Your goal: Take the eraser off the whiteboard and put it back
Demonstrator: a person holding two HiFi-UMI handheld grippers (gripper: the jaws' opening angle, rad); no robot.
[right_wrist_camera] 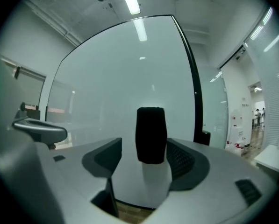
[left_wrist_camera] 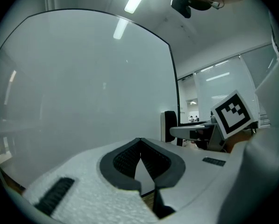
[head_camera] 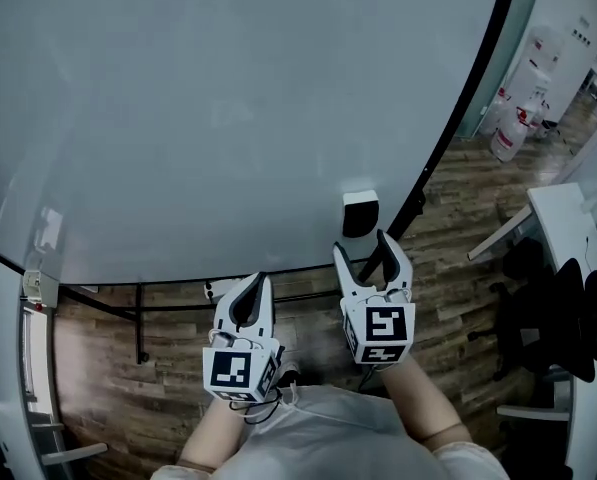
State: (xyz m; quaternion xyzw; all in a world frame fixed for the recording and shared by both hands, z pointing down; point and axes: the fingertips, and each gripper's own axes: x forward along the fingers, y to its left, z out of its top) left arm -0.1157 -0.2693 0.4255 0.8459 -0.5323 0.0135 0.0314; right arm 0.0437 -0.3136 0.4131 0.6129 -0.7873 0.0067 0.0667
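The eraser (head_camera: 360,213), a small block with a white back and black felt, sticks to the lower right of the whiteboard (head_camera: 228,118). My right gripper (head_camera: 362,246) is open just below it, with a jaw on each side and neither pad pressing on it. In the right gripper view the eraser (right_wrist_camera: 151,134) stands dark and upright in the gap of the right gripper (right_wrist_camera: 142,166), with clear space either side. My left gripper (head_camera: 257,283) is shut and empty, to the left of the right one. The left gripper view shows the left gripper (left_wrist_camera: 140,149) closed and the eraser (left_wrist_camera: 169,125) far right.
The whiteboard's black frame (head_camera: 458,108) runs down the right side, with a lower rail (head_camera: 168,306) over wooden floor. A white desk (head_camera: 570,230) and black chair (head_camera: 553,318) stand at the right. Red-and-white canisters (head_camera: 513,128) sit far back.
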